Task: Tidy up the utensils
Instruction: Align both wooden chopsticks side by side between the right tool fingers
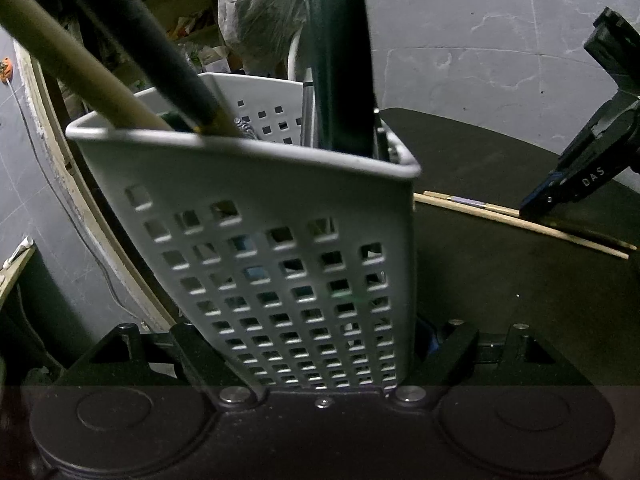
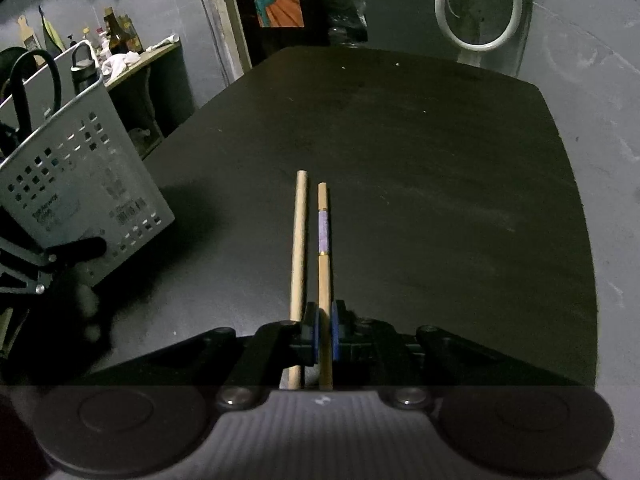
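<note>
Pinching the banded chopstick (image 2: 323,240) between its blue pads, the right gripper (image 2: 326,330) presses its jaws together on that stick alone, low over the black table (image 2: 440,160). The plain chopstick (image 2: 299,240) lies just beside it, outside the left pad. Off to the left, the left gripper (image 1: 324,344) clamps the lower walls of the white perforated caddy (image 1: 280,240), which stands tilted and holds dark- and pale-handled utensils.
</note>
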`<state>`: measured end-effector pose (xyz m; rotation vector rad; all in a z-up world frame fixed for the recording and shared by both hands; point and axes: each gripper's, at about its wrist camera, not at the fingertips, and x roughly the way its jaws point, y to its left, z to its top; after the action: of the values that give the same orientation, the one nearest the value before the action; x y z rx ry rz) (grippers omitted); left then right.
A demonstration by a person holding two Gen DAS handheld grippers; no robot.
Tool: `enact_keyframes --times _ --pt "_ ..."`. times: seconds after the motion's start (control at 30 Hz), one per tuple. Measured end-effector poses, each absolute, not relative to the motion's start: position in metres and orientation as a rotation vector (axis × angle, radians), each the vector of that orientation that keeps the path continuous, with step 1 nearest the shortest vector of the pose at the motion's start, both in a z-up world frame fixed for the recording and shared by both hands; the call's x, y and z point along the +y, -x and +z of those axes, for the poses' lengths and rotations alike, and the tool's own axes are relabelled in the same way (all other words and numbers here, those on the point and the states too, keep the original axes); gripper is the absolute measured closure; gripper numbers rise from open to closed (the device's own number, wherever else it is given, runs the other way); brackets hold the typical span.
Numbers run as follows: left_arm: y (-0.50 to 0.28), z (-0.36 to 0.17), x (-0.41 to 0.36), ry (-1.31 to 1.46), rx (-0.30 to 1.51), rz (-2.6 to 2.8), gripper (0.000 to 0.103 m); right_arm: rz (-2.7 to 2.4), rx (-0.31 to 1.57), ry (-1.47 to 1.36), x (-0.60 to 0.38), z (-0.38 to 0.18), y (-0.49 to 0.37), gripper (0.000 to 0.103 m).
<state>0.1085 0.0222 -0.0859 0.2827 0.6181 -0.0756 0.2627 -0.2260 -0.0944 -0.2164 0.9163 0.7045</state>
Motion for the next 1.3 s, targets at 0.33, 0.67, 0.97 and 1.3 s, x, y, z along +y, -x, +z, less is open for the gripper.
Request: enact_keyframes --times 0.33,0.67,0.97,1.3 --pt "-0.107 -0.086 0.023 -0.28 0.615 -0.078 0.018 0.691 0.928 0.152 -0.224 -0.084 -0.268 0.072" --pt "-0.107 -0.087 0.025 -0.279 0.615 -0.08 0.019 0.676 0.962 0.167 -0.197 -0.086 -0.269 0.037" --pt "-0.108 -0.088 0.026 -0.277 0.615 -0.08 0.019 0.58 0.959 0.29 -0.181 -0.094 -0.254 0.047" --pt "-0.107 -0.088 0.026 -0.277 0.615 -0.08 0.019 0.598 0.985 0.303 -0.197 -0.09 -0.255 0.088"
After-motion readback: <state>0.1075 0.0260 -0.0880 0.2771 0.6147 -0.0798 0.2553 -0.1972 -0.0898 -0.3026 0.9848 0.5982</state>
